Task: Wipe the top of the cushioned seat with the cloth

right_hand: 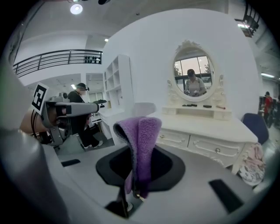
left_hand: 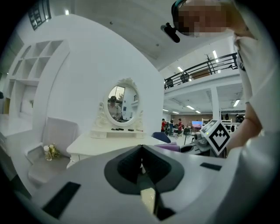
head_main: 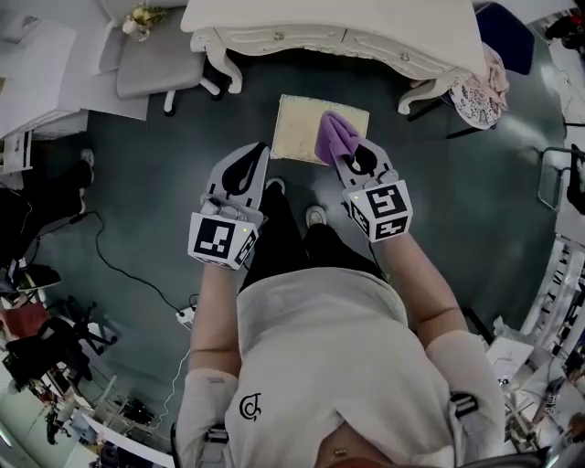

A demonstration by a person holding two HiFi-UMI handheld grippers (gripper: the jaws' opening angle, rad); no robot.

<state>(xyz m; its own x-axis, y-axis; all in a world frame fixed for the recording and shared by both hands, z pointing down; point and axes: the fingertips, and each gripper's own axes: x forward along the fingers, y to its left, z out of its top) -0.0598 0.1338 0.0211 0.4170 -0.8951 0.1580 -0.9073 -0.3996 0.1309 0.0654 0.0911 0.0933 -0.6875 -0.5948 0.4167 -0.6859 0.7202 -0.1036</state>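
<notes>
Head view: the cloth (head_main: 335,135) is clamped in the right tool (head_main: 345,157) over the seat (head_main: 297,128), before the desk (head_main: 338,14). The left tool (head_main: 261,151) is held empty, jaws pressed together.

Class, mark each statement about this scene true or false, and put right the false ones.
1. The right gripper holds the purple cloth. True.
2. The left gripper grips a sponge. False: its jaws are together on nothing.
3. The cushioned seat stands by the white dressing table. True.
4. The cloth lies spread on the floor. False: it is pinched in the right gripper, over the seat's right part.
</notes>
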